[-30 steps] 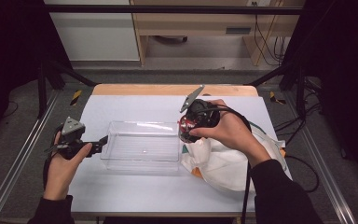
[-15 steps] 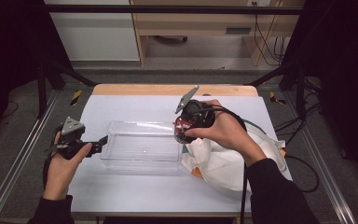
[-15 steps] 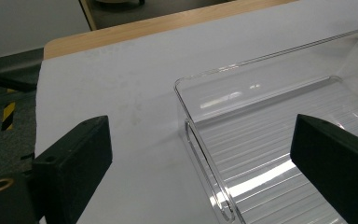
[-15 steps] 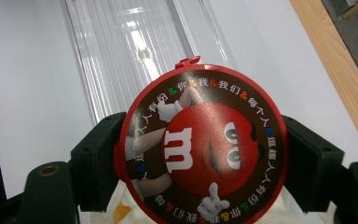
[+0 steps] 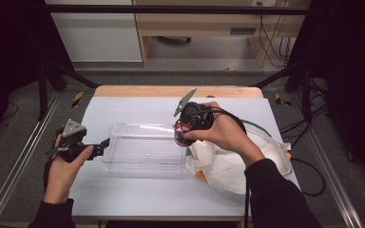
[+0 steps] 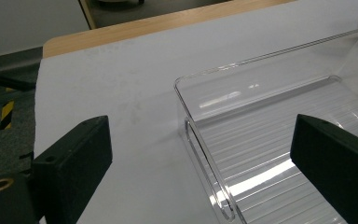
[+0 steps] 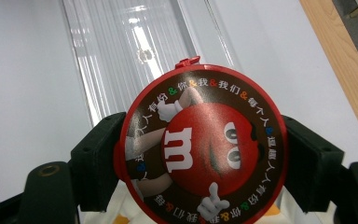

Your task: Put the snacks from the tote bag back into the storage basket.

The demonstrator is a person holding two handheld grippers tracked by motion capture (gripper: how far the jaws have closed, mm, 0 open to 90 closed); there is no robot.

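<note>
Carrying a red candy tin (image 7: 203, 147) toward the clear tray (image 5: 145, 149), my right gripper (image 5: 184, 134) grasps it by its sides.

Since a second ago I note a slight shift of the tin leftward, from above the white bag (image 5: 228, 164) to the tray's right rim; I judge placement is close. My left gripper (image 6: 205, 163), jaws released and empty, straddles the tray's near corner on the white table (image 5: 138, 107), unchanged.

Right gripper (image 5: 183, 135) with round red M&M's tin (image 5: 182, 129) shifts slightly left, seemingly over right end of clear plastic tray (image 5: 142, 164).
</note>
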